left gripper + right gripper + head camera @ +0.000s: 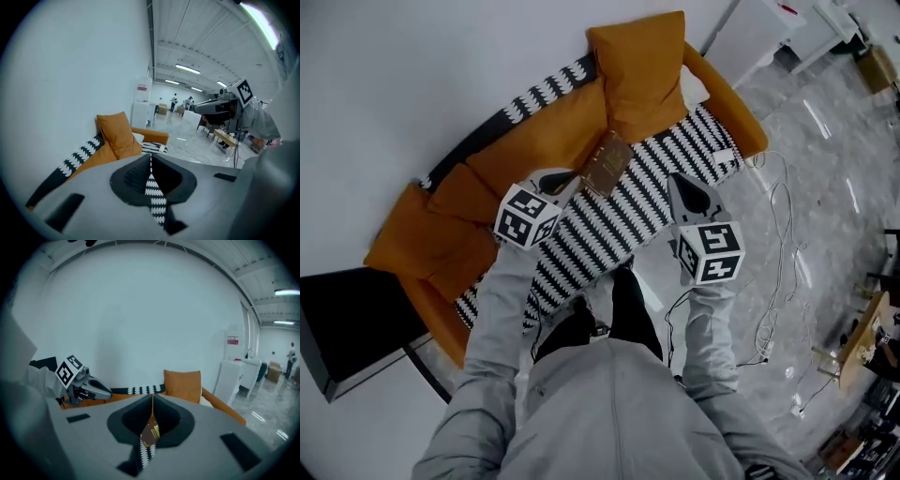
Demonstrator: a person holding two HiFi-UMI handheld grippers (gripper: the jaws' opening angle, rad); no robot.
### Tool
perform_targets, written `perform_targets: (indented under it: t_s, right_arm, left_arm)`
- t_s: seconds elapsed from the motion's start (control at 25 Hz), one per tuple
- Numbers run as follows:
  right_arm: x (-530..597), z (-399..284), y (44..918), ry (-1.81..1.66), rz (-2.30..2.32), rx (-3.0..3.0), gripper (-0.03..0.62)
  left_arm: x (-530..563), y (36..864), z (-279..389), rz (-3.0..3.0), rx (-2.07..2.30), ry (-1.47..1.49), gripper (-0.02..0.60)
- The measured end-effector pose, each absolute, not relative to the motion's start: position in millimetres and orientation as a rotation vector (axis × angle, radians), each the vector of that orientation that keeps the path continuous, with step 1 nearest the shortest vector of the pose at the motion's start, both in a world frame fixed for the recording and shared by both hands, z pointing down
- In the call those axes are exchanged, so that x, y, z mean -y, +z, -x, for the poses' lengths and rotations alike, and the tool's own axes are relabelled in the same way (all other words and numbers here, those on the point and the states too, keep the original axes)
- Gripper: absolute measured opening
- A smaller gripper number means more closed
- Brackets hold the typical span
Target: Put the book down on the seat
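Observation:
The brown book [607, 161] lies flat on the sofa's black-and-white seat [609, 230], near the back cushions, with nothing touching it. My left gripper [570, 175] hangs above the seat just left of the book, its jaws shut and empty. To the book's right, my right gripper [675, 178] is likewise raised, shut and empty. In the left gripper view the closed jaws [150, 157] leave a slit showing only the seat's pattern. In the right gripper view the book [151, 432] shows through the slit of the closed jaws [152, 397], far below them.
An orange pillow [642, 66] leans on the sofa's back at the right end, with more orange cushions [441, 234] to the left. A black side table [347, 319] stands at the sofa's left end. Cables [778, 216] trail over the marble floor on the right.

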State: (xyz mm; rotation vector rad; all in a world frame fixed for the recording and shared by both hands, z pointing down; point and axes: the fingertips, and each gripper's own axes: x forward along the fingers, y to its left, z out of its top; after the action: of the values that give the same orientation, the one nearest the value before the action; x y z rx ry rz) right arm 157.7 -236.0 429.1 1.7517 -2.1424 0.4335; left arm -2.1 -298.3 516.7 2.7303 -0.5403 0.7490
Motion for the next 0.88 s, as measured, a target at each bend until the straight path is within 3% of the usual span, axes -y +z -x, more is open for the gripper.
perform_targets:
  t_s: [0.88]
  right_arm:
    - [139,-131,257,-0.035,-1.865,2.154,0.029]
  left_arm:
    - [202,316,11,-3.077,0.587,0.361,0.026]
